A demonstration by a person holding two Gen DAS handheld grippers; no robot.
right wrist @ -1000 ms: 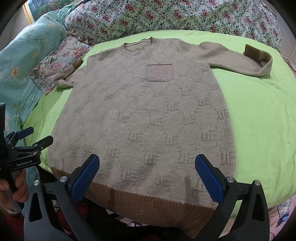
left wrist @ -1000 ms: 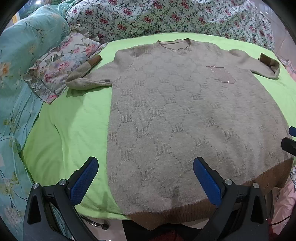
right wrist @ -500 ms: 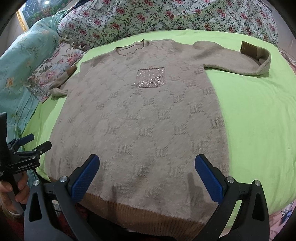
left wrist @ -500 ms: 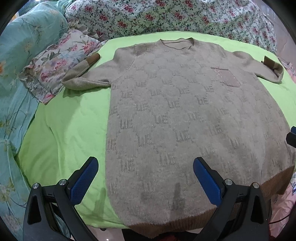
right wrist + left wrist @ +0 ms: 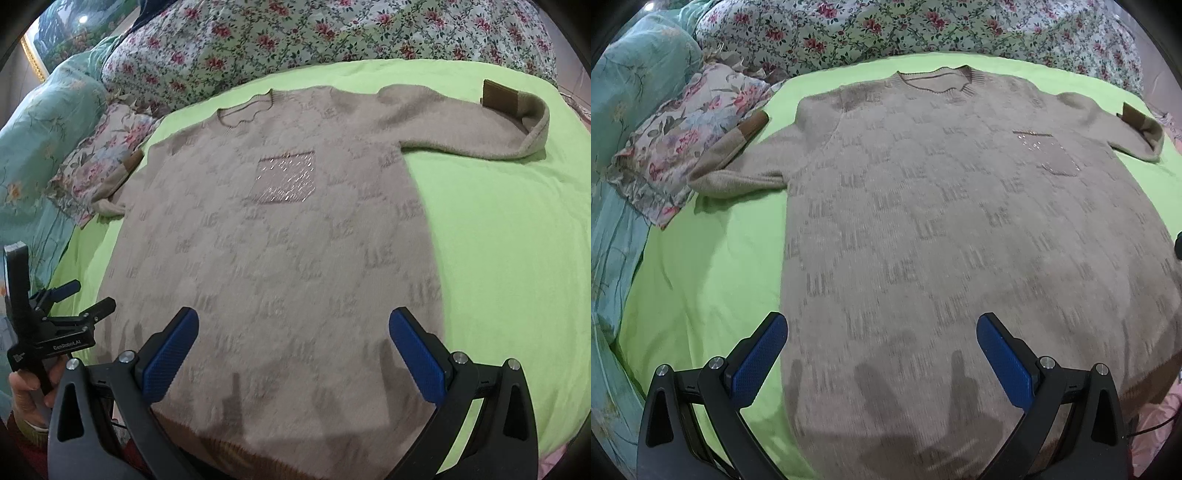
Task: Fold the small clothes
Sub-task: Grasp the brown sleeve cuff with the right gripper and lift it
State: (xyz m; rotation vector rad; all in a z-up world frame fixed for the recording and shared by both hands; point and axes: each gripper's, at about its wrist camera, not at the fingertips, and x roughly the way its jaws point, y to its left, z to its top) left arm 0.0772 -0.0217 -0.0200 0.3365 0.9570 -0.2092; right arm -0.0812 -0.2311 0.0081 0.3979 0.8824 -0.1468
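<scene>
A beige knitted sweater [image 5: 953, 229] [image 5: 280, 251] with a sequined chest pocket [image 5: 286, 179] lies flat, front up, on a lime-green sheet [image 5: 709, 280]. Its brown hem hangs at the near bed edge. Both sleeves are bent back, the brown cuffs [image 5: 753, 123] [image 5: 498, 96] pointing up the bed. My left gripper [image 5: 881, 347] hovers open over the lower left part of the sweater. My right gripper [image 5: 293, 347] hovers open over the lower right part. The left gripper [image 5: 75, 301] also shows in the right wrist view, held by a hand [image 5: 26, 395].
A floral pillow [image 5: 683, 147] lies at the left under one sleeve. A teal quilt [image 5: 624, 92] is bunched at the far left and a flowered cover [image 5: 923, 29] runs along the back. Bare green sheet [image 5: 509, 251] spreads to the right of the sweater.
Both grippers have moved forward and lower over the sweater's lower half, so the brown hem has slid toward the bottom of the views. Both stay open; the sweater has not moved.
</scene>
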